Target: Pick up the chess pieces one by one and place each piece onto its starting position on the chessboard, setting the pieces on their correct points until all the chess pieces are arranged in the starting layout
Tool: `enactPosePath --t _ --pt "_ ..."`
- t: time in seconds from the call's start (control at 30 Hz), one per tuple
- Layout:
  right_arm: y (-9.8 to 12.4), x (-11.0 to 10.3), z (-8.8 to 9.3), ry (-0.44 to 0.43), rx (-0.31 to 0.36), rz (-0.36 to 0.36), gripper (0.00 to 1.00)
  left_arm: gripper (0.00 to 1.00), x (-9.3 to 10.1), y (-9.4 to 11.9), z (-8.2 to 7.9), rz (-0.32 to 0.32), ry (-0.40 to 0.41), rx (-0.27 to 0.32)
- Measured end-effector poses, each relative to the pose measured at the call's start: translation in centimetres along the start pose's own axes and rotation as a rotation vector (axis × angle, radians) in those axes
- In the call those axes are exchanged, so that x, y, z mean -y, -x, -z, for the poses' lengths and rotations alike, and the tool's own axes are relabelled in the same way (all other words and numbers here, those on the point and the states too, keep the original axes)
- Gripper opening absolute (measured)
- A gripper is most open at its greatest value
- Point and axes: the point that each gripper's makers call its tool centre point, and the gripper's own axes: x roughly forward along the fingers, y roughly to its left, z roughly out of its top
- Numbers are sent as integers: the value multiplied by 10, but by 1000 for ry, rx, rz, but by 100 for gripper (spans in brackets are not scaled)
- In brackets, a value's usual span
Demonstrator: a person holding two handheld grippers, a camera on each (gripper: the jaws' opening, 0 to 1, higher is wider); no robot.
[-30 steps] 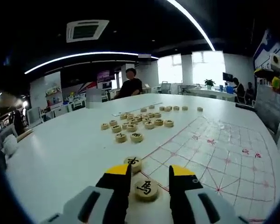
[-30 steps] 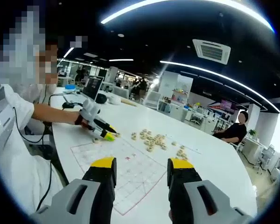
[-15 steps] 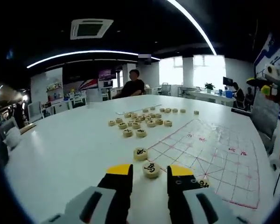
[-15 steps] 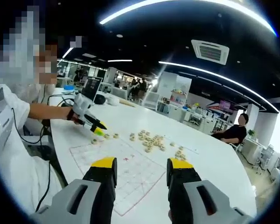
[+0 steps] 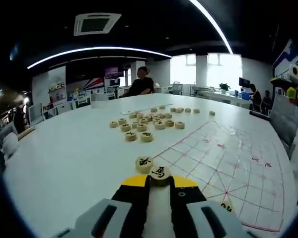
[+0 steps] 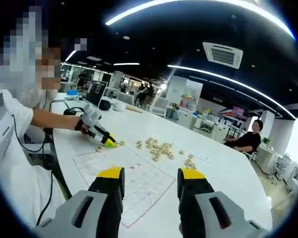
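A broad white table (image 5: 64, 158) carries a pale chessboard sheet with red grid lines (image 5: 228, 158). Far across it lies a loose cluster of round wooden chess pieces (image 5: 146, 124). The left gripper (image 5: 159, 181) has its yellow-tipped jaws drawn together, a round wooden piece with a black character (image 5: 160, 173) at their tips on the board's near-left corner, another just beside it. The right gripper (image 6: 150, 181) hangs spread apart above the board, holding nothing.

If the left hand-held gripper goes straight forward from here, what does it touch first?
Probably the chess piece right at the tips of the left hand-held gripper, near the board's corner. A second piece lies just beyond; depth is unclear.
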Motion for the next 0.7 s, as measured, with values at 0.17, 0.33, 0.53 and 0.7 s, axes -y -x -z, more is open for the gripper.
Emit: enactPosePath --t 0.17,0.33,0.53,0.7 --pt "0 -1 -1 4 2 -3 43 19 -1 1 2 -2 0 -6" --pt "-1 -2 -1 7 0 -4 43 37 -4 2 2 -7 -1 -5" --pt "-2 -4 0 8 -2 -7 43 39 -7 19 -28 -7 0 72" --pt "-1 -4 -1 9 -1 -6 43 39 -6 17 -49 -5 -21 93"
